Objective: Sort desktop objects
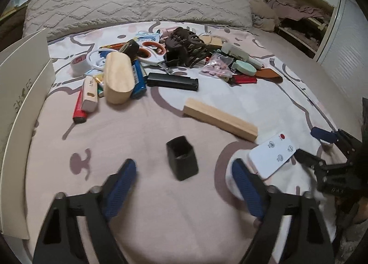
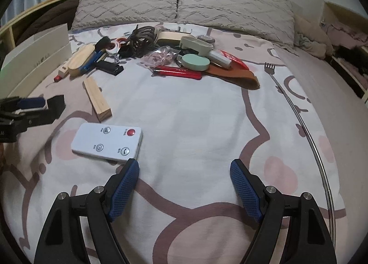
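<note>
Standing upright on the bed [image 1: 128, 229], the black cup [image 1: 182, 157] serves as landmark. The left tool [image 1: 184, 173] hovers spread, its blue pads [image 1: 119, 188] flanking the cup without touching it. Right of the cup lies the white remote [image 1: 272, 157], flat, buttons up. Beyond the cup a wooden block [image 1: 219, 119] lies on its side. The clutter pile [image 1: 179, 54] sits farther beyond. The right tool [image 2: 184, 173] hovers spread and empty, right of the cup, its left pad just beside the remote's near edge.
</note>
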A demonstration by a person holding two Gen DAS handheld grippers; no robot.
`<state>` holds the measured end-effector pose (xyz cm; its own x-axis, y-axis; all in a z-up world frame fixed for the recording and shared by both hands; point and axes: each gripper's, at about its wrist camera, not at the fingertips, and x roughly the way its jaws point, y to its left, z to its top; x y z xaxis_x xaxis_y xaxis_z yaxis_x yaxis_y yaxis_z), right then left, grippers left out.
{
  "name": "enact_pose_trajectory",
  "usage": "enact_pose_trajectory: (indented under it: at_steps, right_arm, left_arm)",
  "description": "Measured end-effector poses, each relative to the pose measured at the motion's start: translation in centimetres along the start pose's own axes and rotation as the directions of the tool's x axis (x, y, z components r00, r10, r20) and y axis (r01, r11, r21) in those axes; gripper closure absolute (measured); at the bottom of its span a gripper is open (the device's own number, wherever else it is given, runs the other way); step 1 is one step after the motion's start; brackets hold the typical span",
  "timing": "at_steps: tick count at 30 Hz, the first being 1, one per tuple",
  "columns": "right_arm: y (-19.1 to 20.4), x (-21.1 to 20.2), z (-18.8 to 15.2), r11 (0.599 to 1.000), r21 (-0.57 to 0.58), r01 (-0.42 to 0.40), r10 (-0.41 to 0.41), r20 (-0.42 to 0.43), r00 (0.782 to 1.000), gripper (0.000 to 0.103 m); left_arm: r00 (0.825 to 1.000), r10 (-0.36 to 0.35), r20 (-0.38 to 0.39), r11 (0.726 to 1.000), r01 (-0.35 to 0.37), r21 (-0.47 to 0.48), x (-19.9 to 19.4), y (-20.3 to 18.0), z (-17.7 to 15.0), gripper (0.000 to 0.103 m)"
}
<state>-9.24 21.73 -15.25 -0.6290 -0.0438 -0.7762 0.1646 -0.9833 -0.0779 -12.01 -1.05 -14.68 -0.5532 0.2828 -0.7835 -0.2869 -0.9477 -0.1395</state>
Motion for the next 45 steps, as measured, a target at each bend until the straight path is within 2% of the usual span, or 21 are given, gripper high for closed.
enact_pose_trajectory:
  at_steps: [2,7,11,16,20,22,25,26,28,33,36,40,45]
  right_arm:
    - [0.2,0.0,-0.1,1.000,-0.014,0.005,-0.005,0.000,1.000,0.021]
    - [0.6,-0.5,-0.1,0.999,-0.037,0.003,-0.002,0.018,1.000,0.021]
    - [2.3,-1.3,0.1,0.995,-0.103,-0.008,0.012,0.041,0.999,0.021]
    - [4.3,-1.9,0.6,0.990,-0.129,-0.059,0.066,0.047,0.997,0.021]
    - [5.4,-2.5,1.2,0.992,-0.128,-0.004,0.015,0.083,0.996,0.021]
    - [5.3,-2.5,1.4,0.994,-0.108,-0.013,0.021,0.077,0.997,0.021]
    - [5.1,-2.3,1.7,0.995,-0.036,-0.088,0.090,0.056,0.994,0.012]
    - [4.9,-2.2,1.8,0.989,0.012,-0.145,0.144,0.048,0.988,0.012]
    - [4.9,-2.0,2.0,0.977,0.076,-0.200,0.197,0.045,0.979,0.012]
    - [6.1,-0.9,2.2,0.987,0.116,-0.111,0.109,0.031,0.994,0.010]
    - [6.7,0.3,2.1,0.987,0.121,-0.109,0.110,-0.007,0.994,0.000]
    - [7.5,1.4,1.8,0.994,0.090,-0.068,0.072,-0.043,0.996,0.000]
    - [7.4,1.9,1.5,0.993,0.101,-0.055,0.060,-0.053,0.997,0.000]
  left_arm:
    - [1.000,0.007,-0.014,1.000,-0.007,-0.005,0.7,-0.2,0.0,0.040]
    - [1.000,0.029,-0.001,0.999,-0.029,-0.019,1.2,0.2,0.1,0.053]
    - [1.000,0.024,-0.004,1.000,-0.024,-0.019,1.3,0.5,0.2,0.074]
    - [1.000,0.027,-0.013,0.999,-0.027,0.044,0.9,-0.3,-0.2,0.075]
    - [0.999,0.021,-0.029,0.997,-0.019,0.073,0.5,-0.6,-0.8,0.075]
    - [0.999,0.019,-0.033,0.997,-0.016,0.081,0.2,-0.6,-1.1,0.075]
    - [0.999,0.015,-0.036,0.997,-0.013,0.081,-0.3,-0.6,-1.6,0.075]
    - [0.999,0.014,-0.037,0.997,-0.011,0.080,-0.4,-0.6,-1.8,0.075]
    - [0.999,0.013,-0.038,0.997,-0.009,0.080,-0.6,-0.6,-2.0,0.075]
    - [0.999,0.021,-0.033,0.997,-0.018,0.079,-1.1,-0.7,-2.5,0.075]
    - [0.999,0.035,-0.028,0.996,-0.032,0.088,-1.2,-0.9,-2.7,0.075]
    - [0.999,0.046,-0.028,0.994,-0.043,0.098,-1.1,-1.0,-2.8,0.075]
    - [0.999,0.046,-0.028,0.995,-0.043,0.087,-0.8,-0.8,-2.8,0.075]
